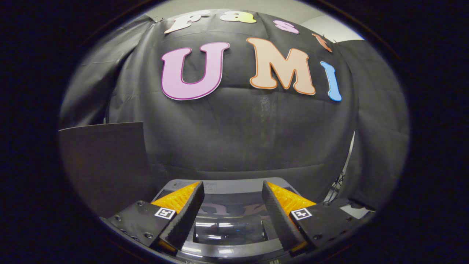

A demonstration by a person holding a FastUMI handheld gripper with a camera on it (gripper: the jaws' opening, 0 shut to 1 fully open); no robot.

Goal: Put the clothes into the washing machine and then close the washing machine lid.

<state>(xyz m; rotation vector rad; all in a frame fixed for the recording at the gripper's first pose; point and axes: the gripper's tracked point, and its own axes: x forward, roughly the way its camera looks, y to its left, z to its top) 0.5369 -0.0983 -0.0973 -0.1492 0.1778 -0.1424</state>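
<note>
Black cloth wall (pixel 234 128) behind; dark panel (pixel 106 161) standing beside it. Gripper view, as I log it: gripper (pixel 231 212) held above the washing machine (pixel 227 253), fingers spread wide apart, nothing between them. Washing machine lid (pixel 230 229), glossy with a clear window, lies closed directly beneath the fingers. Clothes: I cannot see them through the window.

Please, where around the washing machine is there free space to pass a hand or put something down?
The hand-held gripper is open and holds nothing; between its fingers the washing machine lid lies bare, a free patch. Beyond it the gap up to the black cloth wall is narrow. A dark panel crowds one side.
</note>
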